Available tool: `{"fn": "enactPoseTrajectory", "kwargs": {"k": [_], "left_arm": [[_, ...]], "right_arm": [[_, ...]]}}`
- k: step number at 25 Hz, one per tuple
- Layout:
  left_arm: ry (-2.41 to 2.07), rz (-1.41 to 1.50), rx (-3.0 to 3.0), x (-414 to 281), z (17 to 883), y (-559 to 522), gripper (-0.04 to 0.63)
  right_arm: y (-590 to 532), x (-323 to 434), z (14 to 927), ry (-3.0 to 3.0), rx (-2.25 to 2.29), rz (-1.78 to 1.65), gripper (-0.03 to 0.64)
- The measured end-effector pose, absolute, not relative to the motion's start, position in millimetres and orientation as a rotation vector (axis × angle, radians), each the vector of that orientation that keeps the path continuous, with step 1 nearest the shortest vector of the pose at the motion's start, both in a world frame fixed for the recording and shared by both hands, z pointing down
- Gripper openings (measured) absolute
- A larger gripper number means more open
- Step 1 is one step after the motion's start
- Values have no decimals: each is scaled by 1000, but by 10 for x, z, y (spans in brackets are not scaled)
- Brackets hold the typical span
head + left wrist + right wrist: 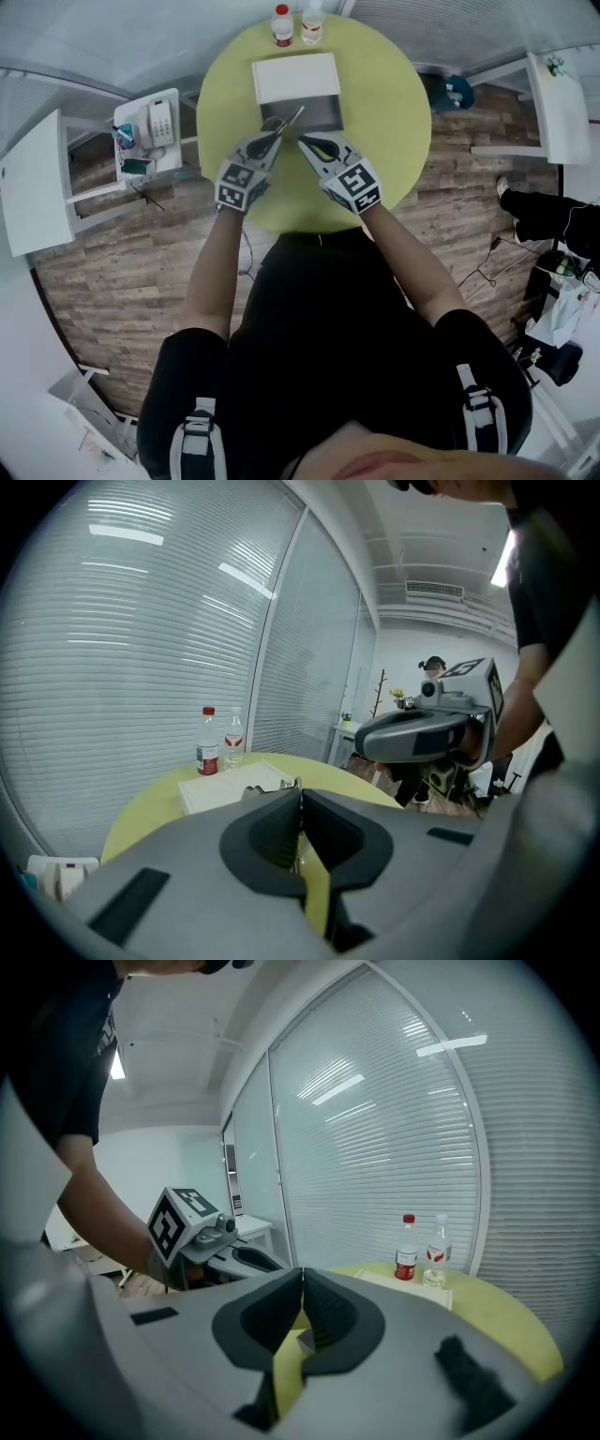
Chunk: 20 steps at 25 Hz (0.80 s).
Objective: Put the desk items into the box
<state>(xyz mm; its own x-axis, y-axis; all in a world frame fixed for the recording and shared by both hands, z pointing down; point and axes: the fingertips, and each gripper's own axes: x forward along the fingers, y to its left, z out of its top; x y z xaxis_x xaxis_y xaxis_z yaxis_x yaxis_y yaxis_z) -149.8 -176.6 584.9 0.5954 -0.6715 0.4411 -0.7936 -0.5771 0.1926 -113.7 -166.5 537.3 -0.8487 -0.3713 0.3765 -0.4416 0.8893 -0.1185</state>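
A white box [296,78] lies at the back of the round yellow-green table [394,112], its grey inside [321,114] facing me. My left gripper [278,134] is at the box's front edge, its jaws pressed together. A thin silvery item [292,118] slants from its tips over the box, and a bit of metal [294,783] pokes out past the jaw tips [300,794]. Close to its right is my right gripper [302,141]. Its jaws [302,1279] meet with nothing seen between them. The left gripper [202,1232] shows in the right gripper view, and the right gripper [422,731] in the left one.
Two bottles, one red-labelled [281,26] and one clear [312,23], stand behind the box at the table's far edge. A small white stand with a telephone [156,123] is to the left. White desks [37,183] flank the table, and a dark bag [452,91] sits at the right.
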Motion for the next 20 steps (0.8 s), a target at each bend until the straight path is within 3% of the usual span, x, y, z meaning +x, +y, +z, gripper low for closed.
{"fn": "enactPoseTrajectory", "kwargs": {"k": [20], "left_arm": [[-1052,607,2529,-1040,6288,-2338,17]], "right_arm": [[-2304,-697,5729,-2680,718,372,18]]}}
